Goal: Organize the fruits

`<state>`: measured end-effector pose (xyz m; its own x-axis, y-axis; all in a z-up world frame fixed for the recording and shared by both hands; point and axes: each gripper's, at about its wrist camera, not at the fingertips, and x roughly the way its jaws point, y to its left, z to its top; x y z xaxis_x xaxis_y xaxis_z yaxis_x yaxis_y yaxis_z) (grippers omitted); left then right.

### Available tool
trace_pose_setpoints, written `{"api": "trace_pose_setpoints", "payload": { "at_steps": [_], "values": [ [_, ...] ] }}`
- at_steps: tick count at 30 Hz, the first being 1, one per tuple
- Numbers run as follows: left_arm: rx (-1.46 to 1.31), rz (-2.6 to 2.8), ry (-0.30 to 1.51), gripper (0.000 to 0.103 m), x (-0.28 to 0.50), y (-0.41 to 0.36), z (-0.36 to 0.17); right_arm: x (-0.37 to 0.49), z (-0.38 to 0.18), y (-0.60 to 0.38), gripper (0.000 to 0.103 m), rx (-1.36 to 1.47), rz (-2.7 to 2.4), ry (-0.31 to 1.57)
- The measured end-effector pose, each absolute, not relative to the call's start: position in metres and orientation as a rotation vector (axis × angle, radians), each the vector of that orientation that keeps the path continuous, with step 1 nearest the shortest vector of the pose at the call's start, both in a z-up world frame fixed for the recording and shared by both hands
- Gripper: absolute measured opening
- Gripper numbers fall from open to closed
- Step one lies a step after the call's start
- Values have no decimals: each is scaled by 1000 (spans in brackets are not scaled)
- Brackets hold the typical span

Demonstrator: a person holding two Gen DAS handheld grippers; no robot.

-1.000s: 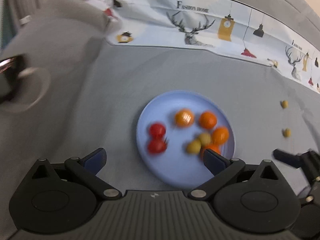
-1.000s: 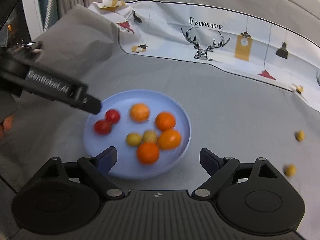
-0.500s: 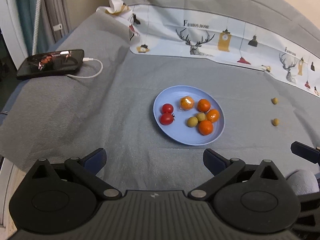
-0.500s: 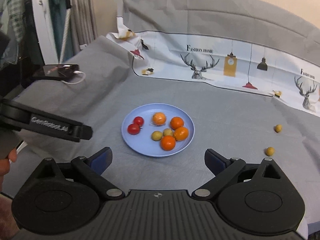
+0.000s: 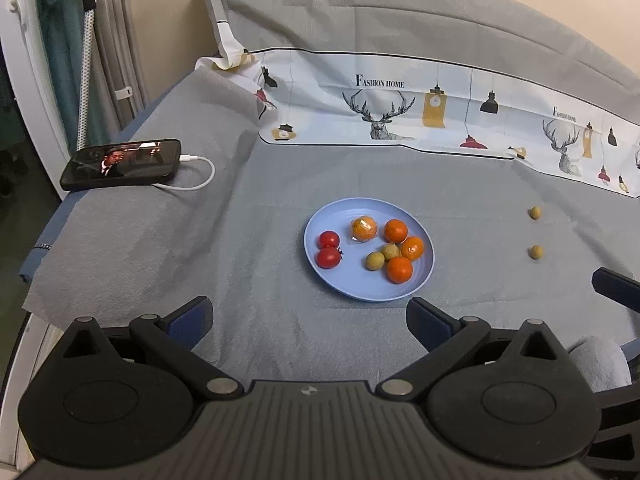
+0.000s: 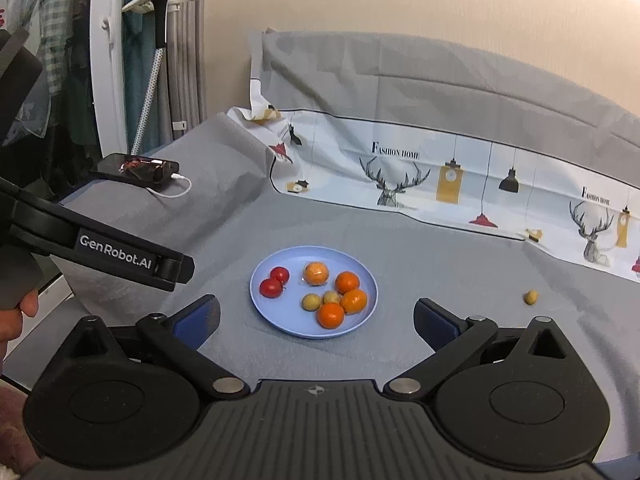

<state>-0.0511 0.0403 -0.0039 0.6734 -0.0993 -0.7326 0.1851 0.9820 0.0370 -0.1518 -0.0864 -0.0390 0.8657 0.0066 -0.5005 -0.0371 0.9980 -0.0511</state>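
A light blue plate (image 5: 360, 286) (image 6: 288, 318) lies on the grey cloth. It holds two red tomatoes (image 5: 328, 249), three oranges (image 5: 400, 270), a wrapped orange (image 5: 364, 228) and two small yellow-green fruits (image 5: 375, 261). Two more small yellow fruits (image 5: 535, 252) lie loose to the right of the plate; the right wrist view shows one (image 6: 531, 297). My left gripper (image 5: 308, 314) is open and empty, held back above the plate's near side. My right gripper (image 6: 316, 314) has its jaws opening, with nothing between them. Neither gripper touches any fruit.
A phone (image 5: 120, 164) with a lit screen and a white cable lies at the cloth's left edge. A printed white cloth (image 5: 400, 116) runs along the back. A hand (image 6: 16, 312) holds the left gripper. Curtains and a pole stand at the far left.
Both grippers have drawn back and risen from close over the plate, so the plate looks smaller and the phone and wall now show. The right jaws stand slightly wider.
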Motion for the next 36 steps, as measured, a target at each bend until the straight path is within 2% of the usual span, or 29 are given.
{"api": "trace_pose_setpoints", "payload": {
  "at_steps": [17, 36],
  "values": [
    [144, -159, 793, 103, -66, 38, 4, -167, -31, -82, 102, -66, 26, 483],
    [145, -149, 866, 103, -46, 38, -14, -153, -47, -87, 102, -42, 23, 531]
  ]
}}
